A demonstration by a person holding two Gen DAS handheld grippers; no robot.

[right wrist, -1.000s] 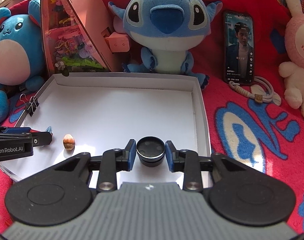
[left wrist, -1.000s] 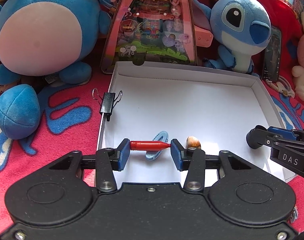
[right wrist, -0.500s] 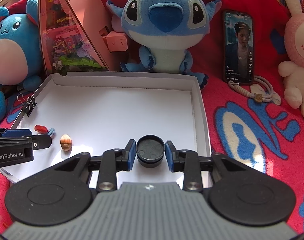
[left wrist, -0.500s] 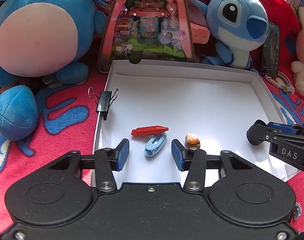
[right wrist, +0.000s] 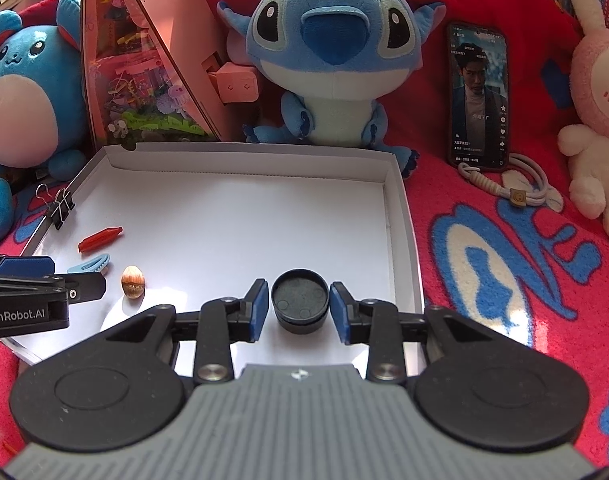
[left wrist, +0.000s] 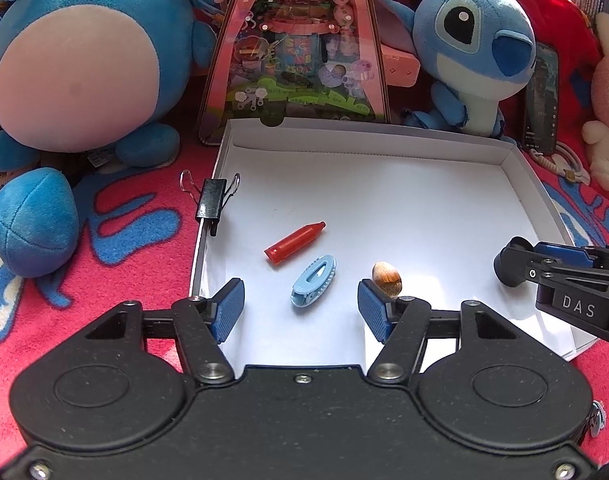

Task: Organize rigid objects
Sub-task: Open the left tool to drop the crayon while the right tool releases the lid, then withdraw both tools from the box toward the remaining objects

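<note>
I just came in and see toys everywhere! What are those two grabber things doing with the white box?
A person is sorting small hard things into the white box with two grippers. The left gripper has just opened; the red crayon lies free beside a blue hair clip and a nut. The right gripper has just opened too, so the black round lid sits on the box floor between its fingers, untouched.

A red crayon (left wrist: 295, 242) is lying flat in the white box (left wrist: 384, 136), pointing up and to the right. Just below it, a small blue clip (left wrist: 314, 280) is lying on its side. A brown nut (left wrist: 387, 278) is sitting to the right. A round black lid (right wrist: 300, 300) is resting near the box's right wall.
</note>
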